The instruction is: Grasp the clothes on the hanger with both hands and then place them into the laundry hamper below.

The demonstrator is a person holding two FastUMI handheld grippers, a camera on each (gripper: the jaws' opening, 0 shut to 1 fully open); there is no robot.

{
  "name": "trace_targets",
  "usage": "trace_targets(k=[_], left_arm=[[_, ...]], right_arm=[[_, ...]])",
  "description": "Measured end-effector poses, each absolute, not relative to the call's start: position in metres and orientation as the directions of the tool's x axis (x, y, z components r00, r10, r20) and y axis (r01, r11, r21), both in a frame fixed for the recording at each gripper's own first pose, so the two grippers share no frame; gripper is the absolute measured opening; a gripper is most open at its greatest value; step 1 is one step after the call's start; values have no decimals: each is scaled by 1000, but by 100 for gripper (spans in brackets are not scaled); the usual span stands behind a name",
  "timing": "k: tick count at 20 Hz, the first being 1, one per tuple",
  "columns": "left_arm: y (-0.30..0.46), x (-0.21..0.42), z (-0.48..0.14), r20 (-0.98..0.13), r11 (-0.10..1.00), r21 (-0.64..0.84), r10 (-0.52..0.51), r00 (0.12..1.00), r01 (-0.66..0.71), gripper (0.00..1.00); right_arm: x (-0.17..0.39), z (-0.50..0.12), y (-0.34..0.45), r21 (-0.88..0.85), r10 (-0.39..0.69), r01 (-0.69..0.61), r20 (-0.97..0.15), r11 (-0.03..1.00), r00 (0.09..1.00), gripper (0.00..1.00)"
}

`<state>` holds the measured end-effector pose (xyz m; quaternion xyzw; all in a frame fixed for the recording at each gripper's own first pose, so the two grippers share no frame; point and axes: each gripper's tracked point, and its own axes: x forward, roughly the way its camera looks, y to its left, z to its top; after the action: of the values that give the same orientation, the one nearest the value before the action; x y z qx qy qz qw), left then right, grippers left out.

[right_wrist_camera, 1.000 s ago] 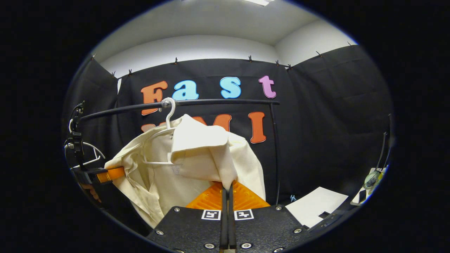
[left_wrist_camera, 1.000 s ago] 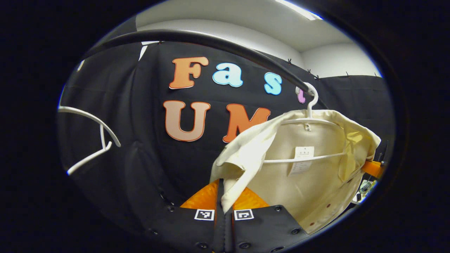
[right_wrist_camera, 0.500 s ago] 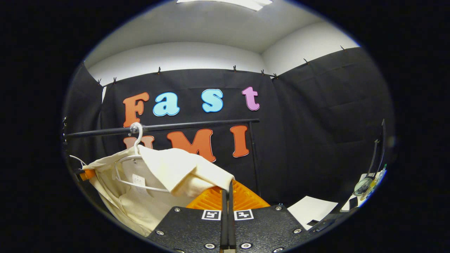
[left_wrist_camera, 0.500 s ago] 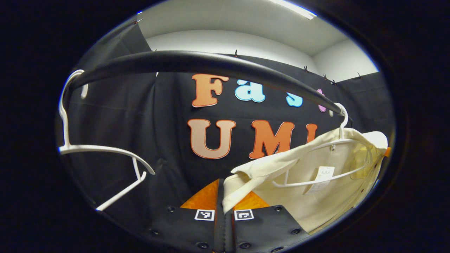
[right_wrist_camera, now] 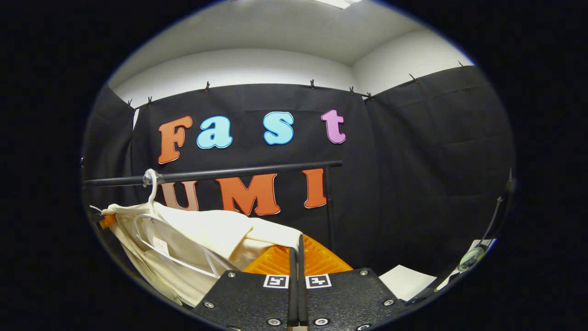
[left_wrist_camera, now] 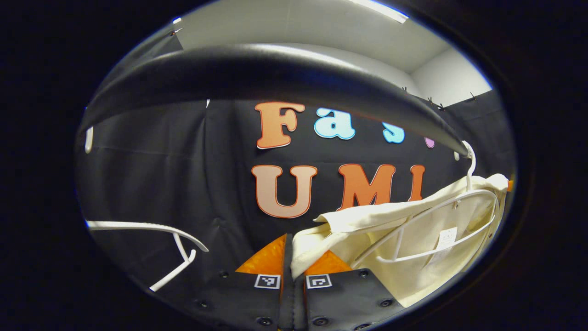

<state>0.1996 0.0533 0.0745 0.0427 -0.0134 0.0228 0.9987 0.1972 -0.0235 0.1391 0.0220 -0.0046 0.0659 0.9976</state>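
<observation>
Black cloth is clipped along the booth walls, under a white wall and ceiling. A ceiling light shines above. A black rail crosses in front.

Cream shirt, plain, no pattern, with a small white tag inside the collar. White plastic hanger under it; same white on the second hanger off to the side. Black rail, glossy, catching a pale sheen. Seen again from the right gripper view: cream shirt, white hanger, thin black rail. White walls and ceiling above the black cloth. White sheet low down, plain. Black-and-white square markers on the black gripper body.
</observation>
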Motion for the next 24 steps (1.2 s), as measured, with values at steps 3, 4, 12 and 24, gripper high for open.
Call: trace_targets(k=[3,4,12,24], left_arm=[[53,211,57,2,994,88,63,998,-63,6],[54,214,53,-5,994,83,65,998,-65,6],[60,220,34,-50,991,109,84,995,-78,6],[59,197,-6,-114,993,90,88,990,-77,6]], right_arm=[[206,121,-21,33,142,-142,-12,989,990,0],[210,114,-20,42,147,-146,-21,988,989,0],[217,68,-10,69,174,-169,-75,983,982,0],[200,5,-18,135,141,-120,-154,984,978,0]])
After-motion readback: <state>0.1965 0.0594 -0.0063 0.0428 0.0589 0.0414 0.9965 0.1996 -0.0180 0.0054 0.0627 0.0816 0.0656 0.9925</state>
